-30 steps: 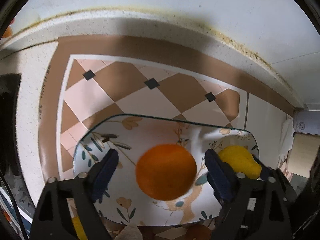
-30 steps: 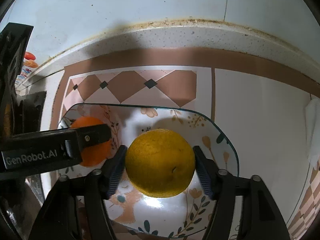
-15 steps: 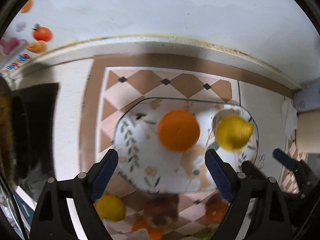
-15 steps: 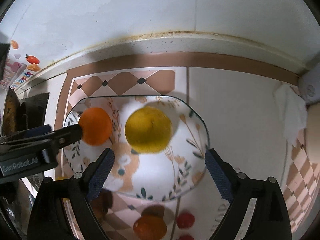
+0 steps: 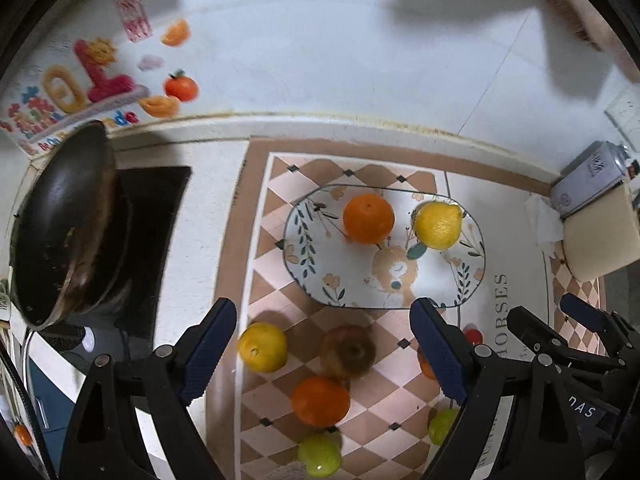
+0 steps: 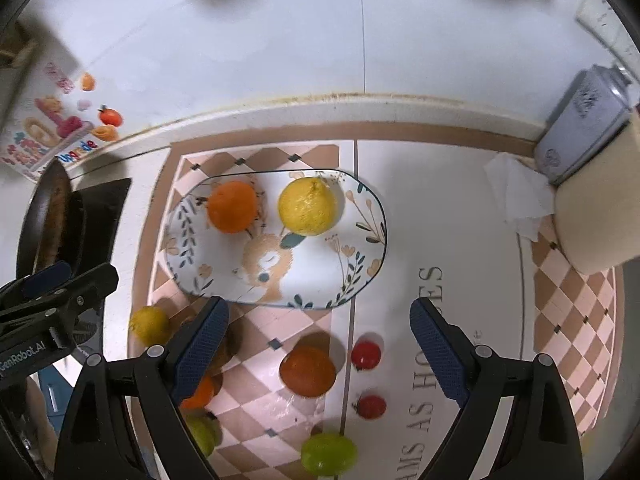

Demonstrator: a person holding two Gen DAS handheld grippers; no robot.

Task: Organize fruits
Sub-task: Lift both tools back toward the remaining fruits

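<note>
From the left wrist, the left gripper [image 5: 323, 348] hangs with its jaws spread and nothing between the pads, over a yellow citrus [image 5: 263, 346], an apple [image 5: 347, 352] and an orange [image 5: 320, 401] lying loose on the checkered mat [image 5: 280, 276], while the oval plate [image 5: 308, 276] beyond carries an orange fruit [image 5: 368, 218] and a lemon [image 5: 437, 225] (near each other, not touching). From the right wrist, the right gripper [image 6: 319, 350] is likewise spread and empty above the mat, the plate [image 6: 360, 256] lying ahead with both fruits on its far half.
</note>
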